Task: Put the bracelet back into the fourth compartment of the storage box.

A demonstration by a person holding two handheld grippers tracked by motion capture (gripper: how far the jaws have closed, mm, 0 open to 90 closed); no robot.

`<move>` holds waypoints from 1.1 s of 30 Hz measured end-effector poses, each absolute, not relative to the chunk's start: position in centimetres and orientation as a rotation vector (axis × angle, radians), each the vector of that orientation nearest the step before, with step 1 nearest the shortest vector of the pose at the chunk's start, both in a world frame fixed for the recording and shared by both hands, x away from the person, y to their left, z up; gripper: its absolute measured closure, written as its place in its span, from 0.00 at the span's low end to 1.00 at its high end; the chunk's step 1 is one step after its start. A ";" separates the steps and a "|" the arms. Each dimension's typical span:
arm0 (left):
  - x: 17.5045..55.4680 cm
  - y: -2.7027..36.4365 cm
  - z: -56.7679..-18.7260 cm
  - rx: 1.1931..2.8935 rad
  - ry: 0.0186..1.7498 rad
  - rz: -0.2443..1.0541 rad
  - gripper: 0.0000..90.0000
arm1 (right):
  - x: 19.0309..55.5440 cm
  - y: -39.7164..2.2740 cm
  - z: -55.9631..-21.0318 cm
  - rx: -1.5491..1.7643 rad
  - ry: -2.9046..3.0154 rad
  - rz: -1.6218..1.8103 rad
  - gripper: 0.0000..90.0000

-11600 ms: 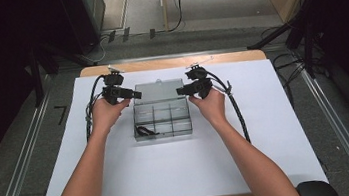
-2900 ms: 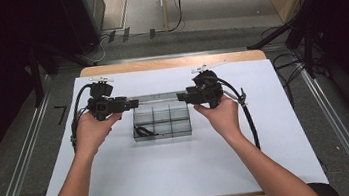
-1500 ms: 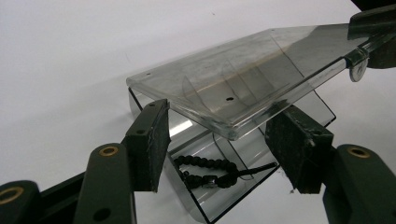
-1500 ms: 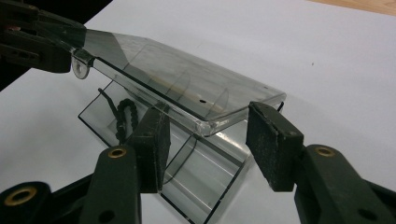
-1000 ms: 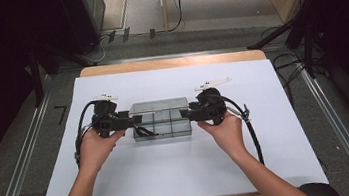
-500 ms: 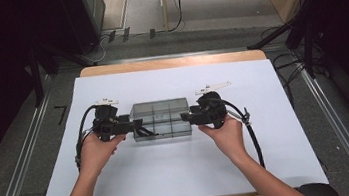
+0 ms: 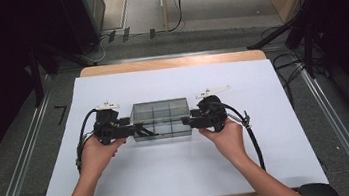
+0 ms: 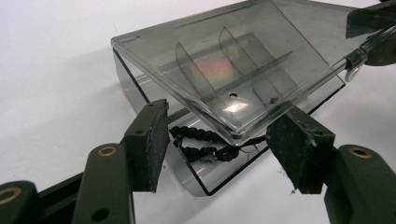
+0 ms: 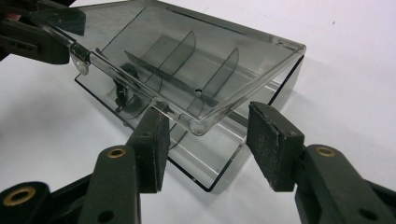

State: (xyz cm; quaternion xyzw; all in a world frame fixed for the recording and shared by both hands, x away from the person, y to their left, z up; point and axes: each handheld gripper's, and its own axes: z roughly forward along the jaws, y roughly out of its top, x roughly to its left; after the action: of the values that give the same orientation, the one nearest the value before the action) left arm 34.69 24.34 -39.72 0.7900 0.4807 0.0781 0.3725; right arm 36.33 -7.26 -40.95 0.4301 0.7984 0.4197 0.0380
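White-covered table [image 7: 182,177]: clear divided box [image 7: 160,120] mid-table, lid [image 8: 233,70] half-lowered. Left gripper [image 8: 219,140] and right gripper [image 9: 205,140] both open, straddling lid corners, holding nothing. Light, rigid, slippery plastic; take the lid's front corners.

No readable text, label, brand or number appears anywhere.

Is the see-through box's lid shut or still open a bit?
Open a bit. In the left gripper view the lid tilts above the clear box, leaving a gap at the front where the black beaded string shows inside.
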 end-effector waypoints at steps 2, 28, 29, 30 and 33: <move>34.6 24.3 -39.9 2.028 1.233 0.207 0.45 | 36.3 -7.3 -41.1 1.312 2.452 1.294 0.57; 34.3 24.3 -41.7 2.052 1.189 0.196 0.45 | 36.0 -7.2 -42.7 1.271 2.499 1.280 0.57; 34.3 24.3 -41.8 2.056 1.188 0.201 0.45 | 36.0 -7.2 -42.8 1.274 2.499 1.273 0.57; 34.2 24.3 -41.8 2.061 1.185 0.205 0.45 | 36.0 -7.2 -42.8 1.275 2.501 1.270 0.57; 34.2 24.2 -42.0 2.066 1.187 0.205 0.45 | 35.9 -7.1 -43.0 1.265 2.504 1.258 0.57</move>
State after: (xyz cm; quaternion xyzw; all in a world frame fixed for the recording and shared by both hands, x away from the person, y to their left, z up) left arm 34.17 24.25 -42.02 0.8038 0.4618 0.0796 0.3665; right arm 35.90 -7.13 -43.03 0.4113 0.8140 0.4088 0.0337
